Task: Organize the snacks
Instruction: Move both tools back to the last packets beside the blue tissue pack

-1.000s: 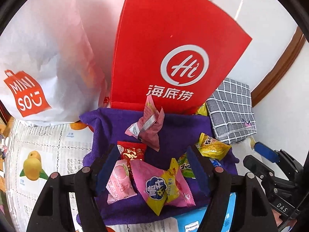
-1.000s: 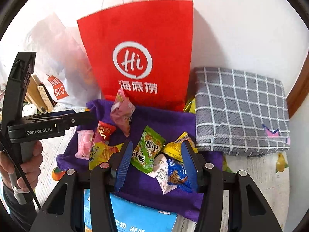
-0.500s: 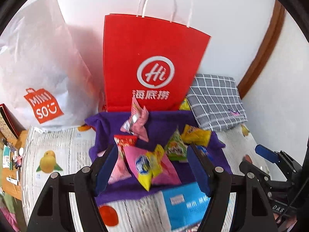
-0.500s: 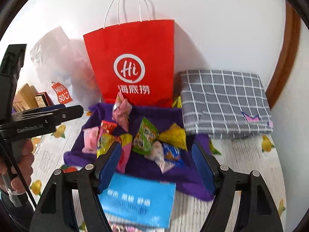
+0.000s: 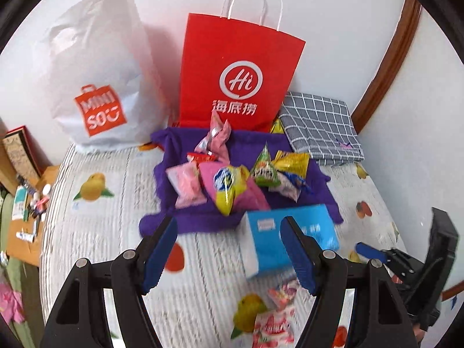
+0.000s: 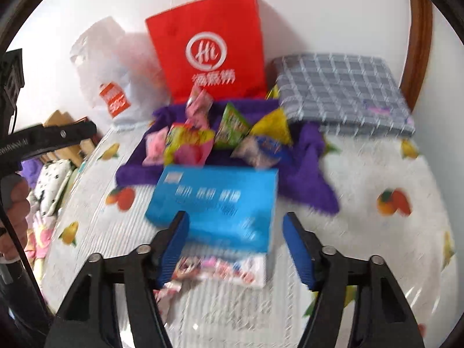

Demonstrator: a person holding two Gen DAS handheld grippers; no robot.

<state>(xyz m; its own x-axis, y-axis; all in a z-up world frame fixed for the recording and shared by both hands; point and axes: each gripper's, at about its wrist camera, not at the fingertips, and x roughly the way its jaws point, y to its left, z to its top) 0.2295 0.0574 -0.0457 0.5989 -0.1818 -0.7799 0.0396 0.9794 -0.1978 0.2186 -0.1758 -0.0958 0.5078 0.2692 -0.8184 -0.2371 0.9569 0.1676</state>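
From the left wrist, the left gripper (image 5: 229, 252) hangs half open and empty over the bed (image 5: 95, 232); snack packets (image 5: 229, 182) lie on the purple cloth (image 5: 200, 220), clutter beside the bed. From the right wrist, the right gripper (image 6: 236, 246) is closing, empty, above a blue box (image 6: 217, 203), with a hand (image 6: 14, 203) leftward.

Bags: two, red (image 5: 237, 72) and white (image 5: 95, 87)
Blue box (image 5: 290, 235): one
Purple cloth (image 5: 246, 150): one
Checked cloth (image 5: 322, 127): one
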